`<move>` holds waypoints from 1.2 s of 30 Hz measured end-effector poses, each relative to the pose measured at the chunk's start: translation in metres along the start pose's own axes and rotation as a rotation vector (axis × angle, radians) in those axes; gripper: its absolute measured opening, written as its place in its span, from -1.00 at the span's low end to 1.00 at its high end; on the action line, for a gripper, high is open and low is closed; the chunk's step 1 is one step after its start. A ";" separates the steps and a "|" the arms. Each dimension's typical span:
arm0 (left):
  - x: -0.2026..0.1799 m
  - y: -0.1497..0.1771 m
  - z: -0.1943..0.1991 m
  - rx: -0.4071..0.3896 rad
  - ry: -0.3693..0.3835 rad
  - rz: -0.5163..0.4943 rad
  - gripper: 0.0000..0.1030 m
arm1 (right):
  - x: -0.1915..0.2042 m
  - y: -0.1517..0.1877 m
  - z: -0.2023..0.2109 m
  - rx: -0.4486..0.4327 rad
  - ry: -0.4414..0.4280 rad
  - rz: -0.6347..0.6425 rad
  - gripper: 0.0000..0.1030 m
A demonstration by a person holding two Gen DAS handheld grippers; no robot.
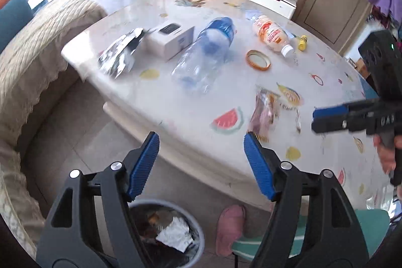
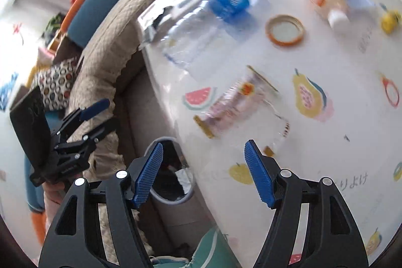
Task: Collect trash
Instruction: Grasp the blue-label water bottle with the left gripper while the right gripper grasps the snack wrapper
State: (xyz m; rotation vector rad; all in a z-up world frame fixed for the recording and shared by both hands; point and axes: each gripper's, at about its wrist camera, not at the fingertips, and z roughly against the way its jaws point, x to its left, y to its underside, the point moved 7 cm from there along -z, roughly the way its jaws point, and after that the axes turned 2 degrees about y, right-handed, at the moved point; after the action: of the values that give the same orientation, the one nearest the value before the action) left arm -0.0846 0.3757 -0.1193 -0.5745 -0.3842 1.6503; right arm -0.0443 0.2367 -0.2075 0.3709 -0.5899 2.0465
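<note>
**Both grippers empty above the bench's near edge**

I see the left gripper (image 1: 201, 140) and right gripper (image 2: 203, 147) with jaws released, nothing between them. My landmark is the trash bin (image 1: 198, 230) on the floor just under the bench (image 1: 155, 102) edge. Beyond that edge lie a snack wrapper (image 1: 263, 114), clear bottle (image 1: 203, 54), white box (image 1: 173, 39) and foil bag (image 1: 120, 54); a sofa (image 1: 37, 54) crowds the bin's far side.
</note>
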 end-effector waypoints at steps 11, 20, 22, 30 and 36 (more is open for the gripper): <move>-0.001 -0.060 -0.074 0.117 -0.001 -0.091 0.35 | -0.027 -0.025 -0.031 0.018 -0.052 -0.110 0.26; 0.018 -0.075 -0.112 0.160 -0.044 -0.146 0.44 | -0.033 -0.034 -0.052 0.042 -0.067 -0.133 0.02; 0.020 -0.079 -0.108 0.137 -0.047 -0.146 0.44 | -0.035 -0.037 -0.051 0.037 -0.063 -0.136 0.02; 0.014 -0.104 -0.106 0.117 -0.144 -0.283 0.45 | -0.036 -0.046 -0.052 0.029 -0.050 -0.127 -0.11; 0.002 -0.102 -0.128 0.146 -0.159 -0.323 0.25 | -0.037 -0.047 -0.056 0.038 -0.059 -0.133 -0.65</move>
State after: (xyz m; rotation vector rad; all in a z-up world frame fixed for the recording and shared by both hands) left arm 0.0720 0.3852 -0.1679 -0.2563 -0.4435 1.4012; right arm 0.0138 0.2616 -0.2600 0.4823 -0.5484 1.9269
